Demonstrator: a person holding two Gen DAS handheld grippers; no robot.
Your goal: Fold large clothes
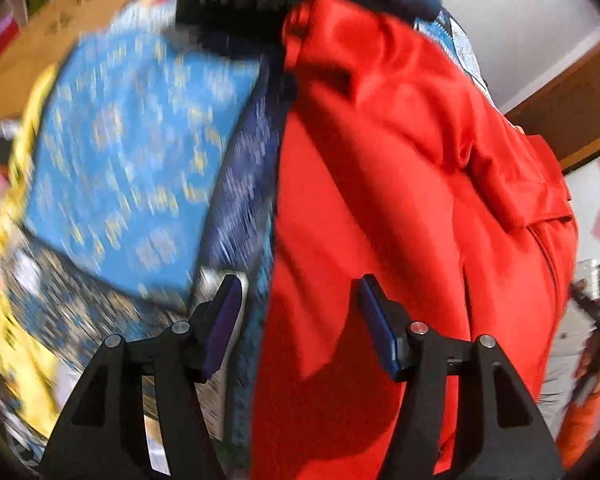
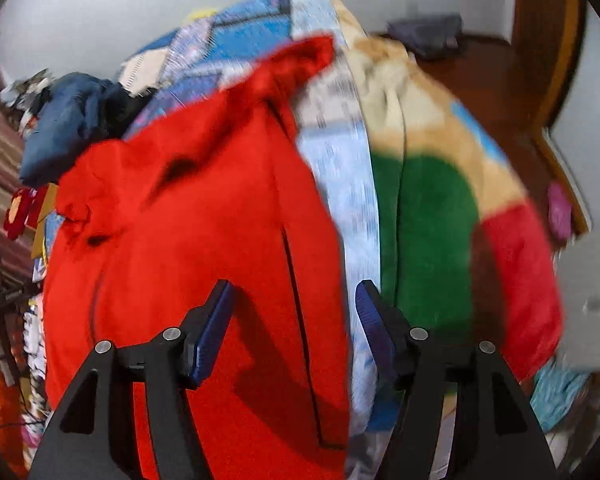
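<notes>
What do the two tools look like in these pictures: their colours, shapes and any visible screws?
The left tool and the right tool look alike. Each has a matte black frame with two angular arms pierced by triangular cut-outs. Round silver screw heads mark the joints. Each finger bears a flat, dark blue pad with a finely ribbed face. No cables, markings or sleeves show.

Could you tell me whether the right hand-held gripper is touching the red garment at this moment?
Cannot tell. In the right wrist view, the right hand-held gripper stands open over the red garment, nothing clamped between its pads, but blur and the viewing angle hide any gap or contact.
</notes>
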